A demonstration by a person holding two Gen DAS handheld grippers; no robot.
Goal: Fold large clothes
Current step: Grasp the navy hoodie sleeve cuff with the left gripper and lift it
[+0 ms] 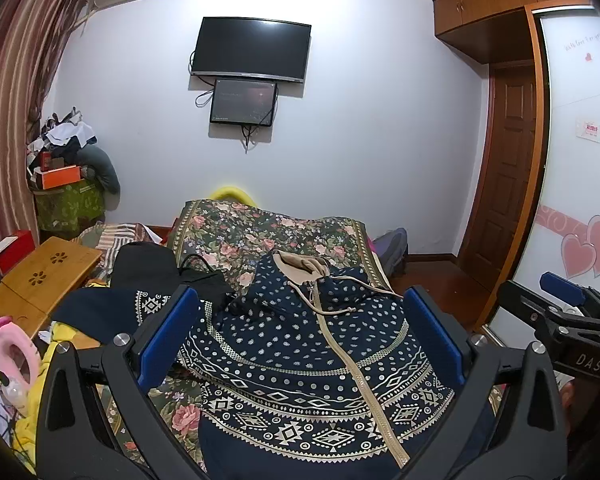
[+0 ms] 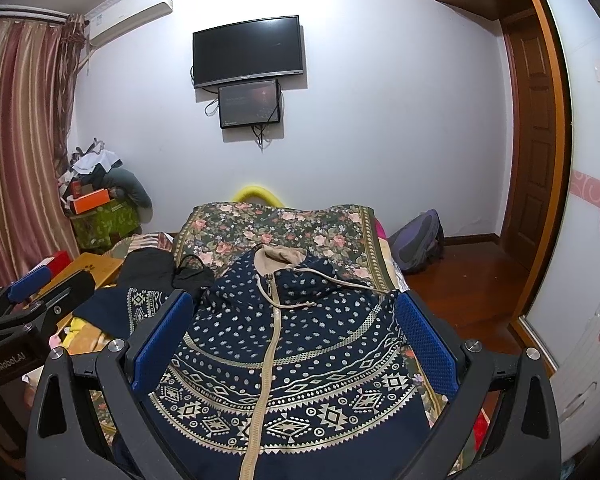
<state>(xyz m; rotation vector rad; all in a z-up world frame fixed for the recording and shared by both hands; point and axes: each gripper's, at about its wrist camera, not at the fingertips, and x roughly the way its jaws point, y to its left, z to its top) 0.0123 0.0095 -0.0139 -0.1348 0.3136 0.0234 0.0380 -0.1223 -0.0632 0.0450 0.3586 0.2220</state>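
Observation:
A navy zip-up hoodie [image 1: 300, 344] with white dots, geometric bands and a tan hood lies front up on the floral bedspread [image 1: 260, 228]; it also shows in the right wrist view [image 2: 300, 344]. One sleeve [image 1: 112, 308] spreads out to the left. My left gripper [image 1: 300, 320] is open and empty, held above the hoodie's lower half. My right gripper [image 2: 296, 324] is open and empty, also above the hoodie. The right gripper shows at the right edge of the left wrist view [image 1: 560, 312].
A black garment [image 1: 156, 268] lies left of the hoodie. A wooden lap table [image 1: 40, 280] and pink and yellow clutter [image 1: 16, 356] sit at the left. A backpack [image 2: 420, 240] rests on the wooden floor right of the bed. A wardrobe [image 1: 580, 160] stands right.

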